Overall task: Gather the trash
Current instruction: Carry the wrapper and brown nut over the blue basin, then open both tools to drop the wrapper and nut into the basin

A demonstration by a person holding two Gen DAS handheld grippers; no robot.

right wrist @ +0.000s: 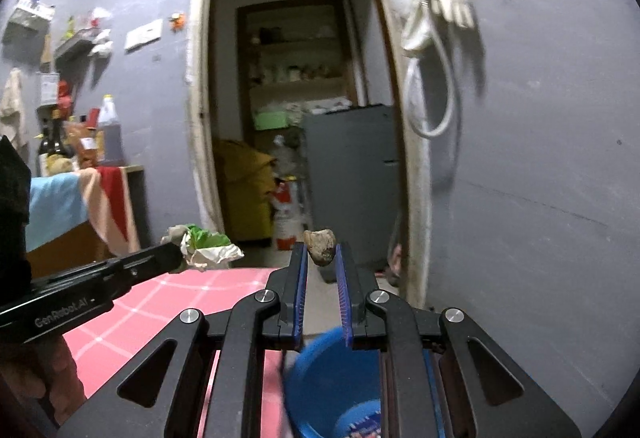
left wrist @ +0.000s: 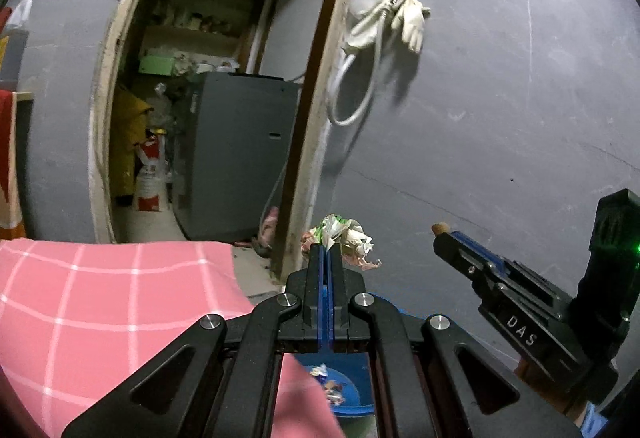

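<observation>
Carrying trash, your left gripper [left wrist: 327, 252] pinched paper [left wrist: 344, 238], your right gripper [right wrist: 322, 258] a scrap [right wrist: 320, 244]; the bin [right wrist: 332, 378] below needed both releases.

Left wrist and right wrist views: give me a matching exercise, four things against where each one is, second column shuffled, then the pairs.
Things:
1. crumpled paper wad
2. small brown lump
3. blue bucket
4. white gloves

Places:
A. hanging on the grey wall beside the doorway
B. clamped in the left hand-held gripper
C. low down, beside the pink checked cloth
D. pinched at the tips of the right hand-held gripper

Pairs: 1-B, 2-D, 3-C, 4-A
</observation>
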